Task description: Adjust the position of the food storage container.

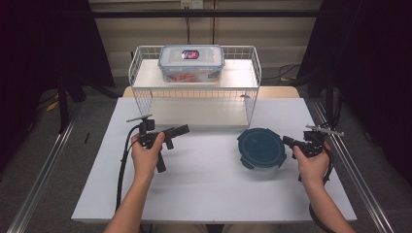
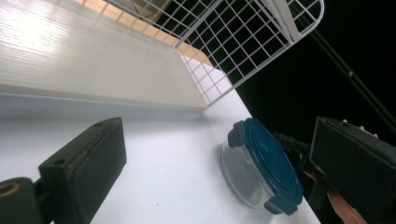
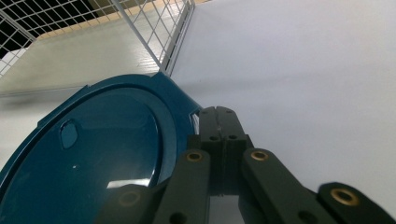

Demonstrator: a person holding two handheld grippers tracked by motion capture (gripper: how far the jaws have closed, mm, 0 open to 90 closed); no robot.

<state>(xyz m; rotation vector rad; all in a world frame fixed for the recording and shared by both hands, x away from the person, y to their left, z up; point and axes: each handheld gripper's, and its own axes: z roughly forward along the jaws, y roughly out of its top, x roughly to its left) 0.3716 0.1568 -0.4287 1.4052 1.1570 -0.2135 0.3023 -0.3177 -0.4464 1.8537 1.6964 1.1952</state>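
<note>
Round blue-lidded container (image 1: 261,147) sits on the white table (image 1: 204,179), just left of the right tongs (image 1: 287,141), whose jaws are closed and empty. Left tongs (image 1: 183,129), open, are well apart.

Table (image 1: 204,179): plain white, no pattern. Round container (image 1: 261,147): dark teal-blue lid with matching clip tabs; clear body under it in the left gripper view (image 2: 261,165). Wire rack (image 1: 194,94): white, square grid mesh; shelves pale, faint wood-grain. Rectangular box (image 1: 191,63) on top shelf: clear, blue-rimmed whitish lid with a red-and-blue label; red-orange contents. Left tongs (image 1: 177,132) and right tongs (image 1: 289,141): matte black; brass-coloured rivets on the right tongs' links in the right gripper view (image 3: 217,116).
</note>
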